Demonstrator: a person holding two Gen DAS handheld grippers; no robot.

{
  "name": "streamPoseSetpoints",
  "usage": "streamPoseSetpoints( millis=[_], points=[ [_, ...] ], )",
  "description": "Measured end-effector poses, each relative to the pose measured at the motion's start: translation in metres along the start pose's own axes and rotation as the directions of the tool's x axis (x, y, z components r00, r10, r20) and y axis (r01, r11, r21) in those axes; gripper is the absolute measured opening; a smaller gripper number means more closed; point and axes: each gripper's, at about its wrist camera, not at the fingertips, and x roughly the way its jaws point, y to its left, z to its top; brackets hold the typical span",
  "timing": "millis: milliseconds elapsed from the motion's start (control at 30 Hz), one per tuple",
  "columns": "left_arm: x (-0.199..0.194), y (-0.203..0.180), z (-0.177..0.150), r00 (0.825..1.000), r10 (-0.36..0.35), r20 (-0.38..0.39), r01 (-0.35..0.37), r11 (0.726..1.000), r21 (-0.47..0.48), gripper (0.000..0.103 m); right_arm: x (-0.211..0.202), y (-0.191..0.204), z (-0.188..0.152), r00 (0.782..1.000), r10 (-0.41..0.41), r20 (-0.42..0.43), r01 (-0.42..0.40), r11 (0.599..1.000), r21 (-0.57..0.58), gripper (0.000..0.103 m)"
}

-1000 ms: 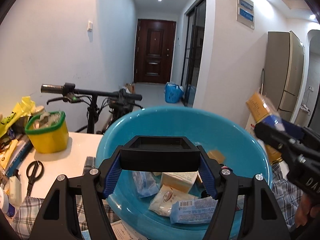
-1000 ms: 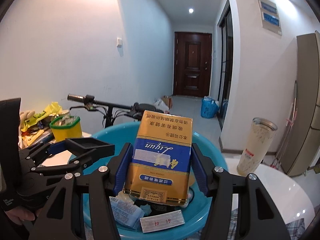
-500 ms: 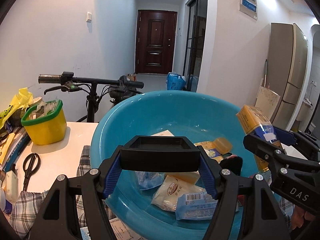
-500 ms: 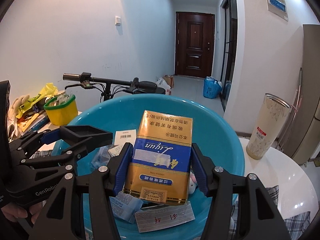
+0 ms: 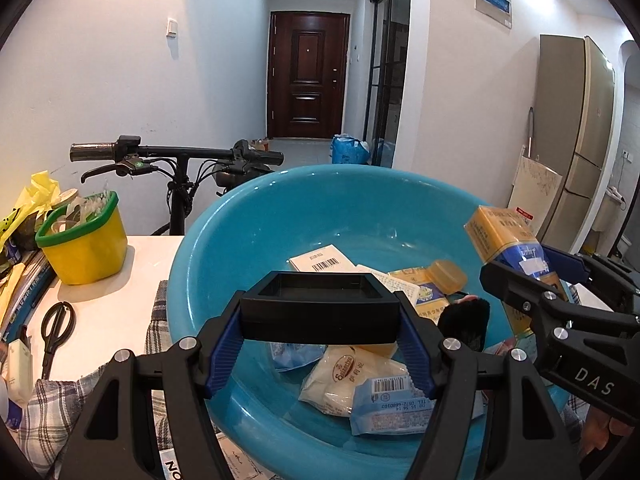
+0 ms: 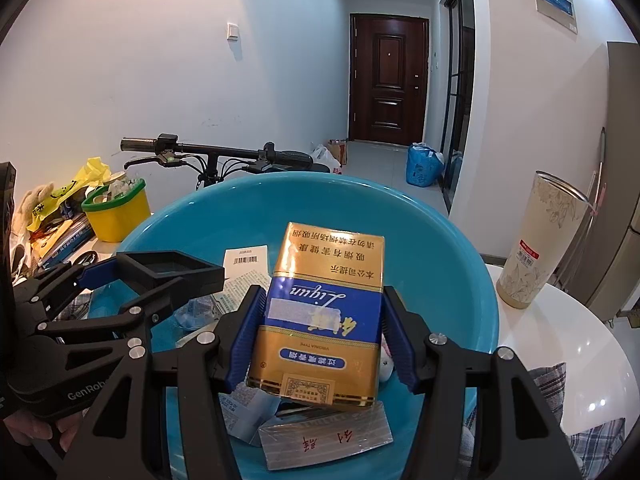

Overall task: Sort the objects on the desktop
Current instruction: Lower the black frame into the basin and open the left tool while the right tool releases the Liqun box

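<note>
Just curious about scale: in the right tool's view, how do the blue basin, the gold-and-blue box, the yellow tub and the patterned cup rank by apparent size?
1. Blue basin
2. Gold-and-blue box, inflated by nearness
3/4. Patterned cup and yellow tub: too alike to rank

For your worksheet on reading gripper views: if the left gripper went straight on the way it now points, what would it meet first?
Probably the far inner wall of the blue basin. The left gripper, shut on a black tray, points across the basin above the packets in it. Depth is unclear.
</note>
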Motion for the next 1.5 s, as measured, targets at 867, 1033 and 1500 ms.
streamPoseSetpoints(
  millis=[867,1033,1500],
  points=[
    [0.0032,-0.0033,-0.0029,1.0,-0.008,0.002,0.008,1.0,0.007,0.072,0.0059,-0.0033,-0.004,1.0,-0.004,-0.022,0.004,1.0,0.006,0.056],
    [0.0013,-0.0034,-0.0031,1.0,0.011,0.022,-0.012,1.0,0.022,0.082,0.0058,-0.0033,-0.0039,1.0,-0.004,-0.023,0.004,1.0,0.006,0.056],
    [-0.0022,-0.0015,-0.0022,0.999,0.026,0.038,-0.026,1.0,0.007,0.082,0.0089,-0.0052,-0.0084,0.999,-0.004,-0.038,0.004,1.0,0.004,0.056]
  ],
)
